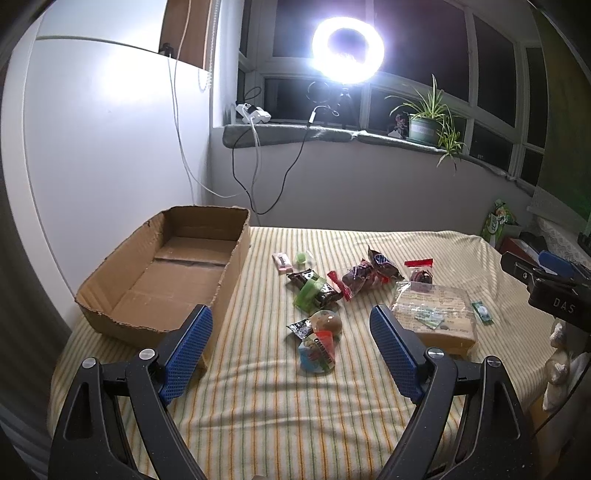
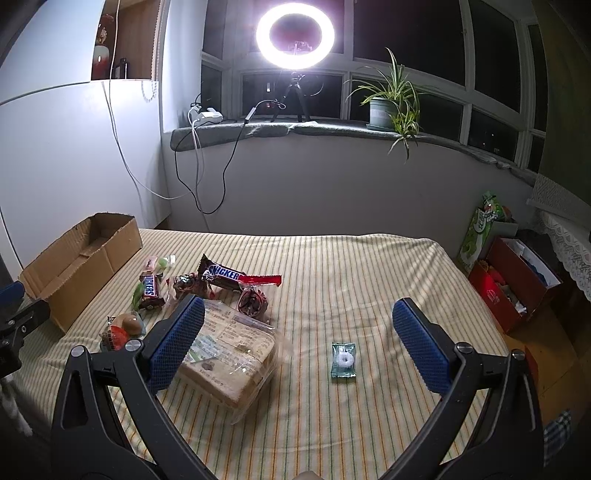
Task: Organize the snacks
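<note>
Both grippers hang over the striped cloth (image 2: 369, 424), fingers spread wide, gripping nothing. Left gripper (image 1: 291, 325): round snack packs (image 1: 317, 343) between its fingers, cardboard box (image 1: 166, 266) just beyond the left finger, holding nothing visible. Right gripper (image 2: 299, 321): mint packet (image 2: 343, 360) between its fingers, bagged bread (image 2: 236, 354) touching the left finger's edge in view, Snickers bar (image 2: 225, 275) beyond it. Ring light (image 2: 295, 35) and potted plant (image 2: 388, 99) on the windowsill (image 2: 332, 129) ahead.

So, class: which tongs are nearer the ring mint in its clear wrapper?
Right. The right tongs hang open around the mint, which lies between their fingers. The left tongs sit open far off near the box, beyond the bread.
</note>
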The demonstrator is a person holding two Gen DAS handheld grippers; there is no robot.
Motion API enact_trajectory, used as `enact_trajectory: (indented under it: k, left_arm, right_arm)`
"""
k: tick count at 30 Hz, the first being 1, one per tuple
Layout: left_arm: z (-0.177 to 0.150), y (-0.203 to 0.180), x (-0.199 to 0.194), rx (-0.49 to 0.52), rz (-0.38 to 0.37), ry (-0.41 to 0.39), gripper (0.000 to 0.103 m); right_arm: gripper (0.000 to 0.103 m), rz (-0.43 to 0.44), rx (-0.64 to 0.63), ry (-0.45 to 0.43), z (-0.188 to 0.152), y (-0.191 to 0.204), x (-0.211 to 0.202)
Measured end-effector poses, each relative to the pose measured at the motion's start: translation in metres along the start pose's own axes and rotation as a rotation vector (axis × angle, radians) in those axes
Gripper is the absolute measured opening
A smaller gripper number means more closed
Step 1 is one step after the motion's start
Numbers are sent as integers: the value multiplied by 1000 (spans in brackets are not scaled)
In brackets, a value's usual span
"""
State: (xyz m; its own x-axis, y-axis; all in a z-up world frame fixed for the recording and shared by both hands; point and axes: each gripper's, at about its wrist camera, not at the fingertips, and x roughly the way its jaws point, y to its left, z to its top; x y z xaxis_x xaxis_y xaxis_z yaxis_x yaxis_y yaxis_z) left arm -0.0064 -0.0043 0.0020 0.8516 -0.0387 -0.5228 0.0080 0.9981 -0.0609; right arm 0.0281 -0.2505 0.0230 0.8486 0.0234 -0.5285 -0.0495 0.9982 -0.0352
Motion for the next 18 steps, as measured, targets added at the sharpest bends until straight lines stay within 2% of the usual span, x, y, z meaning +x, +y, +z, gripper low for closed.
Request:
enact_trajectory:
  k: [18]
  left_arm:
    - [-2, -4, 2, -4, -27, 7, 87]
  right_arm:
    - [103, 0, -1, 4, -1, 2, -1]
